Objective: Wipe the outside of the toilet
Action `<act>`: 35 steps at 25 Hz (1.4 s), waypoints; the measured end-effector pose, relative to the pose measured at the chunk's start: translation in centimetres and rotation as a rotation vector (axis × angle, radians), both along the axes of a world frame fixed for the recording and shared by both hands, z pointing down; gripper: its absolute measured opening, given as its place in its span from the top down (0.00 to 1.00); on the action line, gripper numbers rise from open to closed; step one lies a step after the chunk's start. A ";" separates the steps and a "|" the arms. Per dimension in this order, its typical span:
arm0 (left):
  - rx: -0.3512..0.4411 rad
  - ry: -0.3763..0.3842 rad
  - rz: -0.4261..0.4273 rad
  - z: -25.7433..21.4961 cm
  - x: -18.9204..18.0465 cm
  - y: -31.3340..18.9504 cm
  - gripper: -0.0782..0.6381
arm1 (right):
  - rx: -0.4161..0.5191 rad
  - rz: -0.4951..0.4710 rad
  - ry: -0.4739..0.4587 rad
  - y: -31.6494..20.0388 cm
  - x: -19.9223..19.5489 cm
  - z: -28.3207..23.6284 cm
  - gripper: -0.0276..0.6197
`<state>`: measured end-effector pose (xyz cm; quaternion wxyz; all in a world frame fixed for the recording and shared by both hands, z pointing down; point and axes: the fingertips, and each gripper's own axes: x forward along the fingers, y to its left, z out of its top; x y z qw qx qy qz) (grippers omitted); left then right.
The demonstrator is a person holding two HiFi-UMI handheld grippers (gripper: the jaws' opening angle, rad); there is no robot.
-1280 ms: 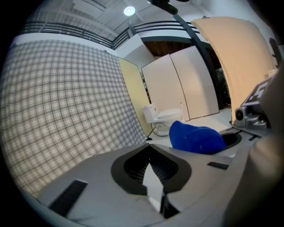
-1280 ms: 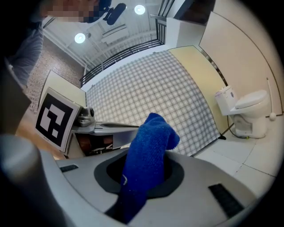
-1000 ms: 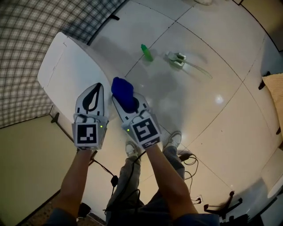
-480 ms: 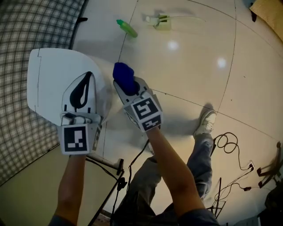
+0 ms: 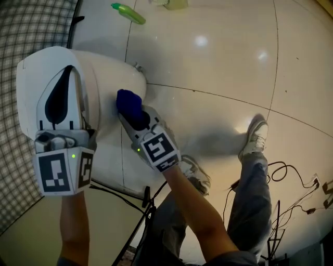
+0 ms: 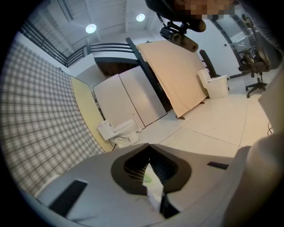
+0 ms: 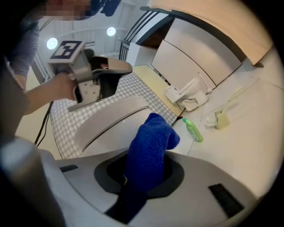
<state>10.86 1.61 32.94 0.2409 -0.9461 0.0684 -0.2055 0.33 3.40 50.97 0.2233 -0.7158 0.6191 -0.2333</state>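
The white ceramic toilet (image 5: 112,88) is sitting at 9 o'clock in the head view, closed lid upward, its rounded outer bowl wall bulging toward the centre. A deep blue terry cloth (image 5: 129,105) is lying against that outer wall at its 4 o'clock side, though no view is showing the contact itself. The right gripper (image 5: 133,115) is clamping the cloth, jaws narrowed onto it. The right gripper view is showing what the head view is hiding: the cloth is rising out of the jaw opening in a bunched tip and trailing down between the jaws. The left gripper (image 5: 67,72) is hovering over the lid, its claw pinched together at the tips and holding nothing. Its own view is facing away from the bowl toward a second white toilet (image 6: 117,132), a leaning beige board (image 6: 173,71) and a white bin (image 6: 215,85), none of which are showing from the head. A green plastic bottle (image 5: 128,13) is lying on the glossy cream tile floor (image 5: 218,78) at 12 o'clock. A pale brush holder (image 7: 220,120) is standing just beside the bottle, whole only in the right gripper view. A grey sneaker (image 5: 255,137) is standing at 3 o'clock, with black cables (image 5: 283,171) near it.
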 end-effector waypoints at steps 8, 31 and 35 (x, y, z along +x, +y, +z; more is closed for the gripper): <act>0.004 -0.013 0.012 1.8 -0.2 1.0 0.87 | 0.003 -0.050 -0.105 0.9 -7.9 2.7 0.84; 0.055 0.050 0.070 1.9 5.1 1.0 0.87 | -0.070 0.069 -0.156 -2.6 4.6 15.5 0.84; 0.065 0.010 0.027 2.8 4.2 1.3 0.87 | -0.065 0.017 -0.221 -0.7 -2.1 14.5 0.84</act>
